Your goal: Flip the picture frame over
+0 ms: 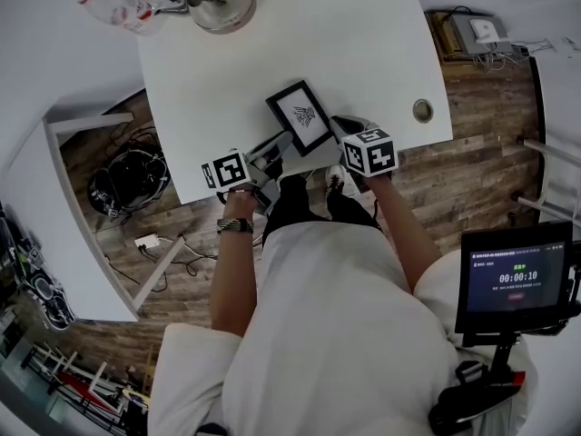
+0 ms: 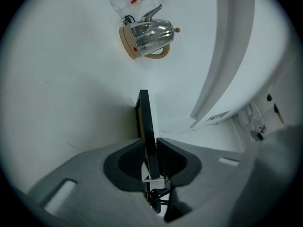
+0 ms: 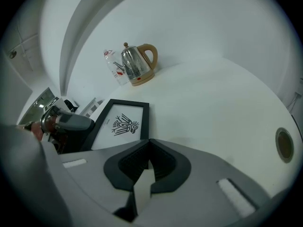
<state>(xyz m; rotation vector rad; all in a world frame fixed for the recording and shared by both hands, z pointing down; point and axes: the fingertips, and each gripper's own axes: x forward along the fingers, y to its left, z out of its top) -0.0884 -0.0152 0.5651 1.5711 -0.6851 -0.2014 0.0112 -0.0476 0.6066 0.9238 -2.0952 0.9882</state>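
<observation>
Black picture frame (image 1: 300, 116), print upward on the worktop (image 1: 363, 44), is clenched edgewise in left gripper (image 2: 151, 145) fingers (image 2: 173, 157) for turning; right gripper (image 3: 147, 150) closed, empty.

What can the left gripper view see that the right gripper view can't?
Only the left gripper view shows the picture frame edge-on, pinched between the jaws of the left gripper. Only the right gripper view shows the frame's front with its black drawing, a round hole in the white table, and the right gripper shut on nothing. Both views show the silver kettle standing on that table, and the frame itself.
</observation>
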